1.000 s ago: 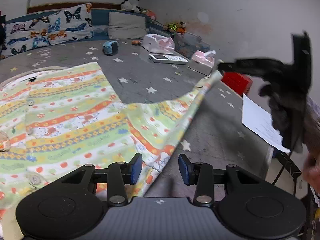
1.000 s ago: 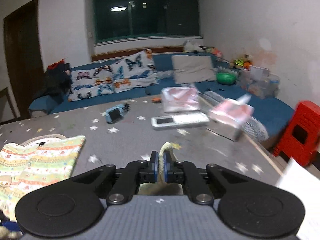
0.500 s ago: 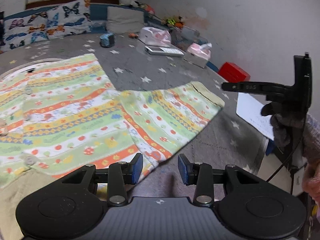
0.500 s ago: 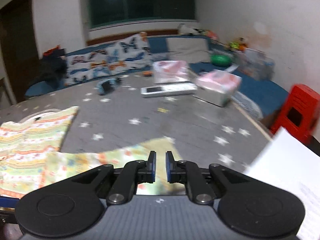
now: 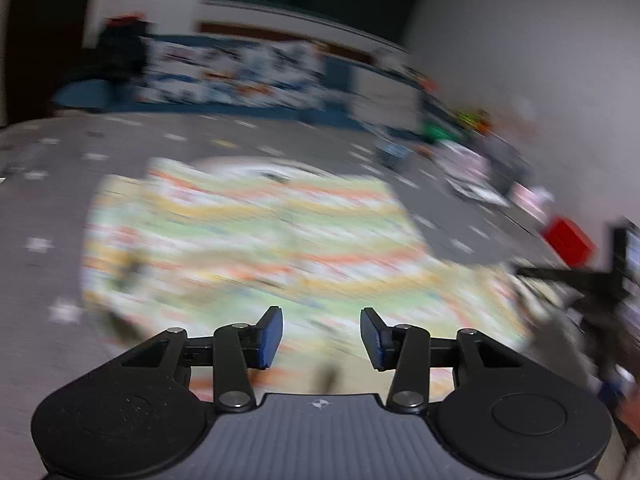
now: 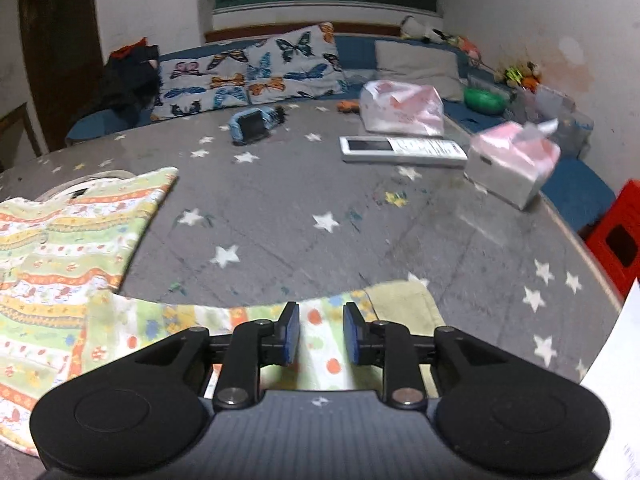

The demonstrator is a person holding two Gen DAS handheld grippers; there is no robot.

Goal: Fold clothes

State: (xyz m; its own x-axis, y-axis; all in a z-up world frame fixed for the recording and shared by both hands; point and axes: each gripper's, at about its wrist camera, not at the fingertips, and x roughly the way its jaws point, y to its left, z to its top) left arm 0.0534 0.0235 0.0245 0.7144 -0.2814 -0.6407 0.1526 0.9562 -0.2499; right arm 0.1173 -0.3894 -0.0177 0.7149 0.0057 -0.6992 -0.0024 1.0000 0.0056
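Both claws are spread apart and holding nothing. Left gripper point(image 5: 321, 338) hangs over the striped baby shirt point(image 5: 256, 248), though that whole view is smeared with blur so details are a wash. Right gripper point(image 6: 319, 334) sits just above the shirt's sleeve point(image 6: 320, 320), pads either side of it but not pinching; the sleeve lies flat on the grey star-print table point(image 6: 300, 208), with the rest of the shirt spread out to the sleeve's left.

Stuff beyond the sleeve, counted from the right wrist view: one white remote point(image 6: 402, 150) with a screen and rows of buttons, print too small to read; one tissue box point(image 6: 512, 164) to the remote's right with a pink tissue poking out the top; one pink and white plastic bag point(image 6: 402, 108) just behind the remote, contents can't be made out; one small blue toy point(image 6: 254, 124) to the remote's left. One red stool point(image 6: 618, 244) stands off the table's edge, right of the tissue box.
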